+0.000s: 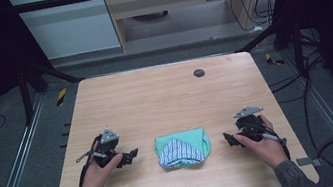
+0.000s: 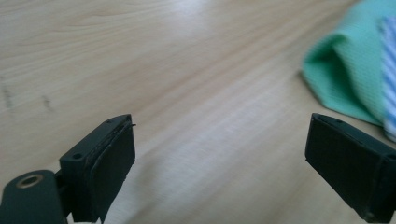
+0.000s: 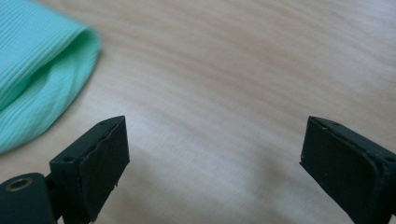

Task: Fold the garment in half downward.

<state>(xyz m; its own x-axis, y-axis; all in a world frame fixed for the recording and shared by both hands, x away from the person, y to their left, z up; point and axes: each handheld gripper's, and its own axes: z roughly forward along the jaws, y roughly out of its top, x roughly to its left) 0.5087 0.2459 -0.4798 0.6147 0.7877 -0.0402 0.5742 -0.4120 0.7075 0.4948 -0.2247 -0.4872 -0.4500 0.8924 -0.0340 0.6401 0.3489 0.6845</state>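
Folded green cloth (image 1: pixel 183 148) lying on the wooden table (image 1: pixel 165 98), near the person's edge, roughly midway between the two grippers. Top layer mint green; a blue-and-white striped panel showing at its front, shaped like a triangle with the point toward the far side. Lying flat, touched by neither gripper.

Left gripper (image 1: pixel 131 155) held in the left hand (image 1: pixel 97 173), low over the table to the left of the cloth, jaws pointing toward it, clearly apart from it. In the left gripper view: both black jaws spread wide, bare wood between them, nothing gripped; green cloth (image 2: pixel 348 79) with a striped edge at upper right, beyond the right-hand jaw.

Right gripper (image 1: pixel 229 139) held in the right hand (image 1: pixel 264 145), to the right of the cloth, jaws pointing toward it, likewise apart. In the right gripper view: jaws spread wide, bare wood between, nothing gripped; rounded green fold of cloth (image 3: pixel 39 70) at upper left, past the left-hand jaw.

Small dark round disc (image 1: pixel 198 72) on the far part of the table, well apart from the cloth.
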